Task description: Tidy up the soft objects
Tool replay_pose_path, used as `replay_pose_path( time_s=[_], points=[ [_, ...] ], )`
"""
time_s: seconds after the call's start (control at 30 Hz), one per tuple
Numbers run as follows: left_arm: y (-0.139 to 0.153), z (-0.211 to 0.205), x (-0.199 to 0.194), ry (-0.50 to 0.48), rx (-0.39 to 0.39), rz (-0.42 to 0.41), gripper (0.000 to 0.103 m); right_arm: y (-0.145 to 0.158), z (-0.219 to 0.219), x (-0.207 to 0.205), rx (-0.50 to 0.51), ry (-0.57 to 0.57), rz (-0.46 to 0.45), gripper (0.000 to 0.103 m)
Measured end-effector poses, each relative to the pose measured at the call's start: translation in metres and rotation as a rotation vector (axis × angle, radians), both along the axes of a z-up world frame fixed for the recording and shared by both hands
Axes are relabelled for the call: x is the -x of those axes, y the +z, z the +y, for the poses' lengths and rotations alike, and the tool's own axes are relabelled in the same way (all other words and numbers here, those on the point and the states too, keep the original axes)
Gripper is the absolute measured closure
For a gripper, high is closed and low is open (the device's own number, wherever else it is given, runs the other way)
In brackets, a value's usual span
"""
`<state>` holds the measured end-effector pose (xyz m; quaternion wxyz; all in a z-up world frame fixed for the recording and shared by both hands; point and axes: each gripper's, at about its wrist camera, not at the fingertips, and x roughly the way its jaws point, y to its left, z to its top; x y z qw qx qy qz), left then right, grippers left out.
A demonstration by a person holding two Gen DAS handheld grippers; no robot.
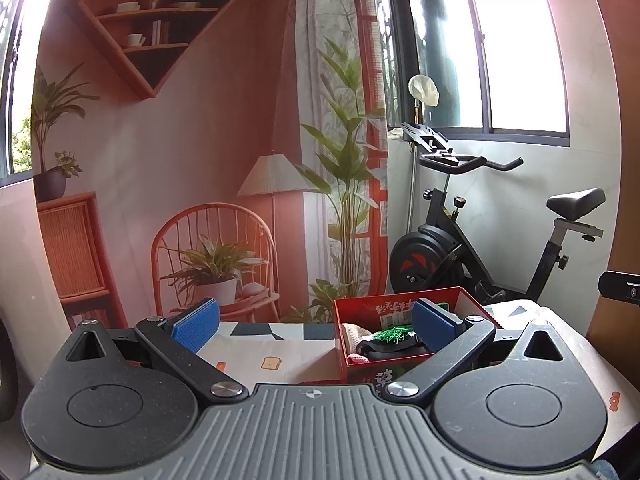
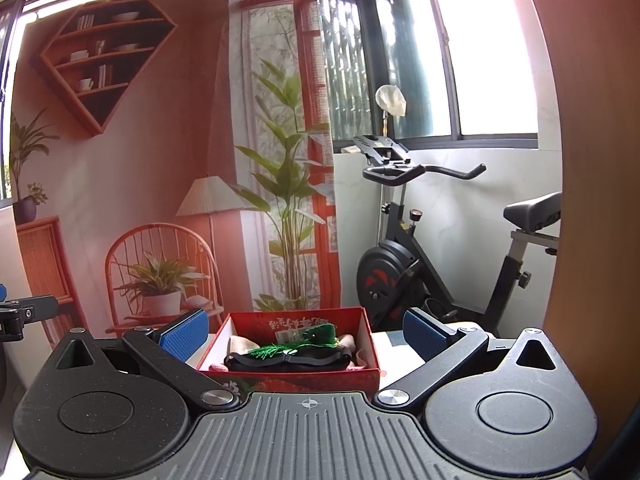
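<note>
Looks like wrap-up: soft stuff sits in the red box (image 2: 292,374) on the table (image 1: 256,344). Left gripper (image 1: 316,326) and right gripper (image 2: 306,336) both wide apart, empty. Next, maybe check for strays, can't see much table.

— How many boxes do I see?
— One red box (image 2: 296,376) on the bench (image 1: 256,348).
— And inside it?
— One green tassel (image 2: 276,349), one black soft piece (image 2: 288,363), and pale cloths I can't count.
— My claws?
— Two: left claw (image 1: 316,322), right claw (image 2: 306,330), both spread wide.
</note>
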<state>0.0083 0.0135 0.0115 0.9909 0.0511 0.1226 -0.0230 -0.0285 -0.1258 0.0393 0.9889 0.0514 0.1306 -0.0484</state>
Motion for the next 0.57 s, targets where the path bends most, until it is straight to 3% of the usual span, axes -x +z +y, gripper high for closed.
replay_pose_path(
  time_s=[0.57],
  points=[
    [-0.0004, -0.0007, 0.0011, -0.005, 0.009, 0.011, 0.0, -0.0002, 0.0007, -0.0032, 0.004, -0.001, 0.003, 0.0]
  ],
)
